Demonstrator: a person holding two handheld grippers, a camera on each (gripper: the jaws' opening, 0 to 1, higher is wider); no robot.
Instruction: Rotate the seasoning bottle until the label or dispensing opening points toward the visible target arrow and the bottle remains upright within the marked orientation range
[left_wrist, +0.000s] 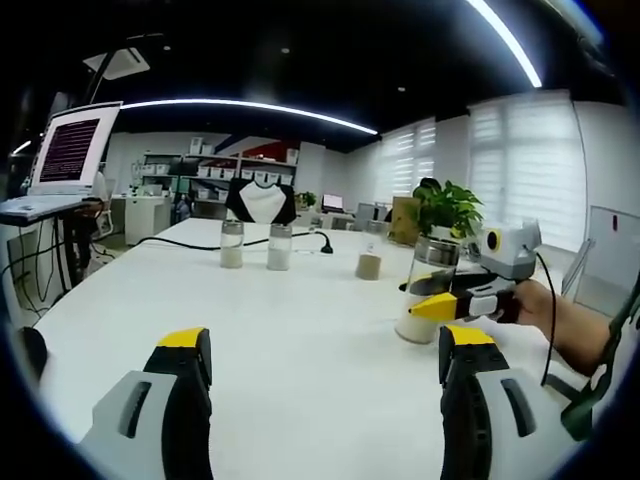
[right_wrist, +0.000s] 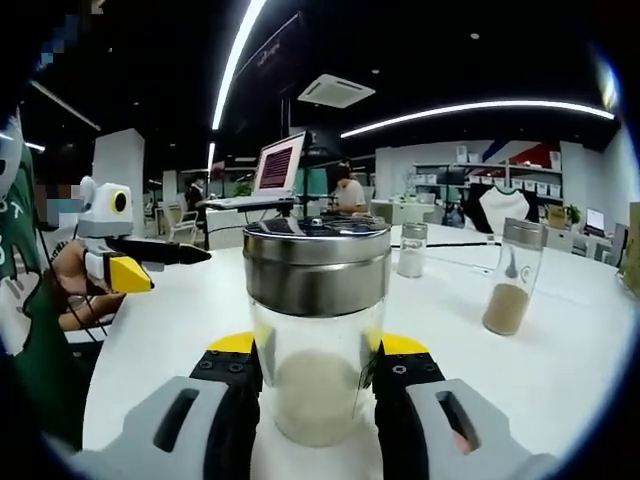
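Observation:
The seasoning bottle (right_wrist: 317, 330) is clear glass with a steel lid and white powder in its lower part. It stands upright on the white table (right_wrist: 180, 330). My right gripper (right_wrist: 317, 352) is shut on it, one yellow-tipped jaw pressed against each side. From the left gripper view, the same bottle (left_wrist: 428, 285) stands at the right with the right gripper (left_wrist: 436, 306) clamped around it and a hand behind. My left gripper (left_wrist: 325, 338) is open over bare table, nothing between its jaws. The left gripper (right_wrist: 135, 262) also hovers at the left of the right gripper view.
Three more glass bottles stand farther back: two together (left_wrist: 231, 243) (left_wrist: 279, 246) and one with tan powder (left_wrist: 368, 262). A black cable (left_wrist: 200, 245) runs behind them. A laptop (left_wrist: 72, 150) sits on a stand at the left, and a potted plant (left_wrist: 447, 205) at the far right.

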